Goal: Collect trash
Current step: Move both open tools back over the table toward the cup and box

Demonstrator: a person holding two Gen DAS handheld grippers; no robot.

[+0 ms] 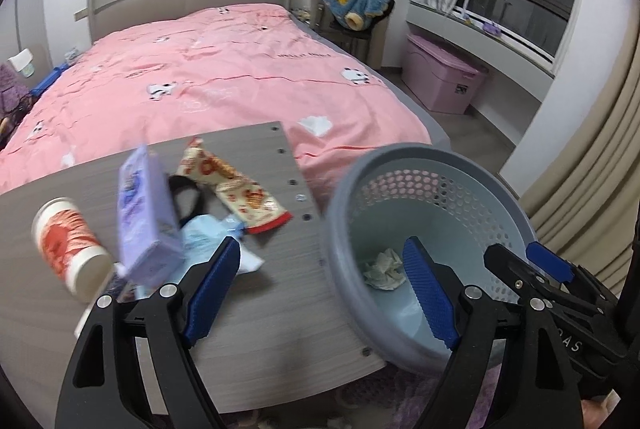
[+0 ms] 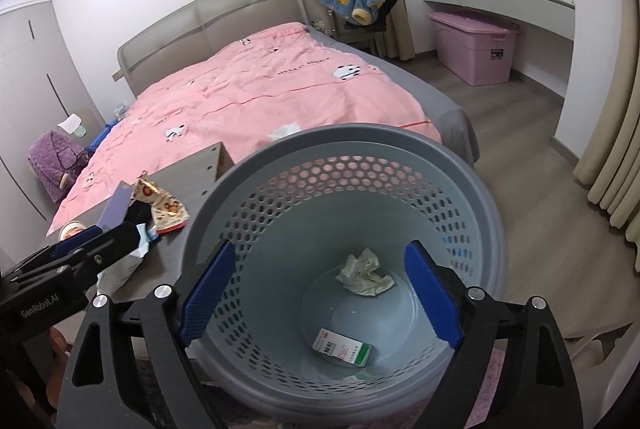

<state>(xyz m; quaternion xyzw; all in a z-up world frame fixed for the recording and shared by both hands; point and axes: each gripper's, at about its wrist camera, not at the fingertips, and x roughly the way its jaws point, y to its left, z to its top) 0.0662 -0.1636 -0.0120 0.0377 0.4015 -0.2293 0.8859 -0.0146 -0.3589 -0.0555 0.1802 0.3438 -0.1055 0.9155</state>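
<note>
Both your left gripper [image 1: 324, 289] and right gripper [image 2: 320, 293] hang open, empty over the wastebasket [image 2: 480, 189] holding a crumpled tissue [image 2: 365, 272] and medicine box [image 2: 342, 347]; next, I judge, take the purple carton [image 1: 146, 213] off the table [image 1: 280, 309].

We count one perforated basket [image 2: 344, 165] holding one crumpled tissue [image 2: 365, 272] and one small carton [image 2: 343, 346], while the tabletop [image 1: 256, 329] carries one purple box [image 1: 147, 217], one red-and-white cup [image 1: 70, 241], one snack wrapper [image 1: 236, 185] and one pale blue packet [image 1: 202, 235].
</note>
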